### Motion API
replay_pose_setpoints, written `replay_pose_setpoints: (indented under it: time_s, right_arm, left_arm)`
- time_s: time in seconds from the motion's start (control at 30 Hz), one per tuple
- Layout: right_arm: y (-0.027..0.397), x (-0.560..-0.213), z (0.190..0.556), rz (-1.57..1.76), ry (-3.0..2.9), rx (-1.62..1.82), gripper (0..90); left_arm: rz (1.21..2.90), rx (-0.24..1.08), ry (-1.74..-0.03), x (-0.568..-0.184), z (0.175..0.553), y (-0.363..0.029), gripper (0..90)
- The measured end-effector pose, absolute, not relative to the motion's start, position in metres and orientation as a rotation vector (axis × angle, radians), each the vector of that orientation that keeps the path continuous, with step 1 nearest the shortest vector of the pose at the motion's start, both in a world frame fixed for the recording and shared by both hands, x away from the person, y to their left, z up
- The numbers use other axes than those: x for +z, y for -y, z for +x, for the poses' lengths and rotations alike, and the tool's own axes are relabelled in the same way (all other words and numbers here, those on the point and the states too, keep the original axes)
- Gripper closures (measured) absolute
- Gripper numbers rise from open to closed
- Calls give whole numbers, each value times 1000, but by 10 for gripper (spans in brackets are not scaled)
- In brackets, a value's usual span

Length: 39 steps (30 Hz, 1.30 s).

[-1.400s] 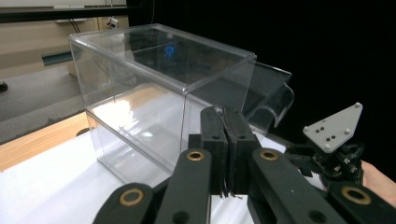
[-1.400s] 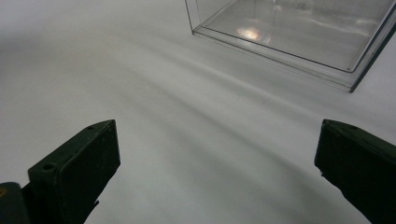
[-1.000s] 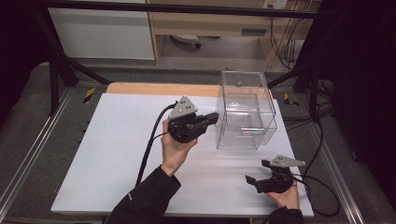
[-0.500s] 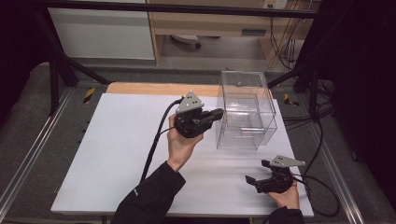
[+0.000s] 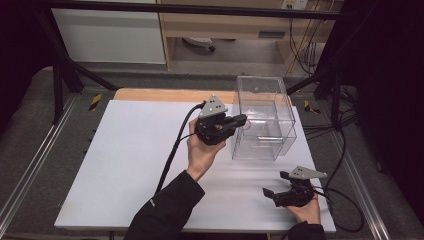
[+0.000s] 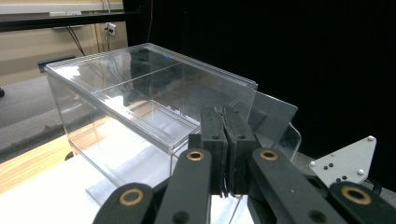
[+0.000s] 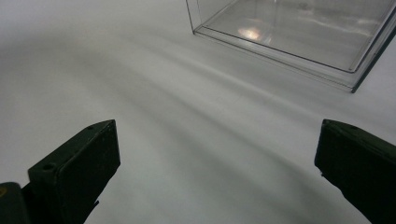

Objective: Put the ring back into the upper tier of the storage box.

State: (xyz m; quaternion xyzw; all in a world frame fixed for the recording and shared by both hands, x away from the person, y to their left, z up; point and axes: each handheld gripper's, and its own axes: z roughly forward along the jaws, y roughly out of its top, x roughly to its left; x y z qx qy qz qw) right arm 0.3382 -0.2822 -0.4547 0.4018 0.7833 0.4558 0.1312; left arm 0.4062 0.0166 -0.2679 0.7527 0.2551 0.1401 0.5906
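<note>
A clear plastic box (image 5: 263,95) stands at the far right of the white table (image 5: 125,150). My left gripper (image 5: 242,120) is shut, its tips at the box's near left corner. In the left gripper view the two jaws of my left gripper (image 6: 224,119) press flat together in front of the box (image 6: 135,98). A clear flap (image 6: 275,116) juts out just behind them; I cannot tell whether they touch it. My right gripper (image 5: 275,184) rests open near the front right edge. Its view shows bare table between the wide jaws of the right gripper (image 7: 217,158), with the box's base (image 7: 299,28) beyond.
Black cables (image 5: 172,150) trail from both grippers across the table. A strip of wood (image 5: 165,95) edges the far side of the table. Metal rails (image 5: 30,165) run along the left and right sides. A pale cabinet (image 5: 110,35) stands beyond the table.
My left gripper has moved right and farther away, up to the clear box's corner, staying shut. The right gripper has kept still.
</note>
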Motion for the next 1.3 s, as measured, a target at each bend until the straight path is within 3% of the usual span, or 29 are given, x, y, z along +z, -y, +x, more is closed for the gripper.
replay_pose_setpoints:
  time_s: [1.3]
  right_arm:
    - [282,-455,338,1164,-2275,1326,5]
  left_arm:
    - [1849,278,-603,-292,420,16,876]
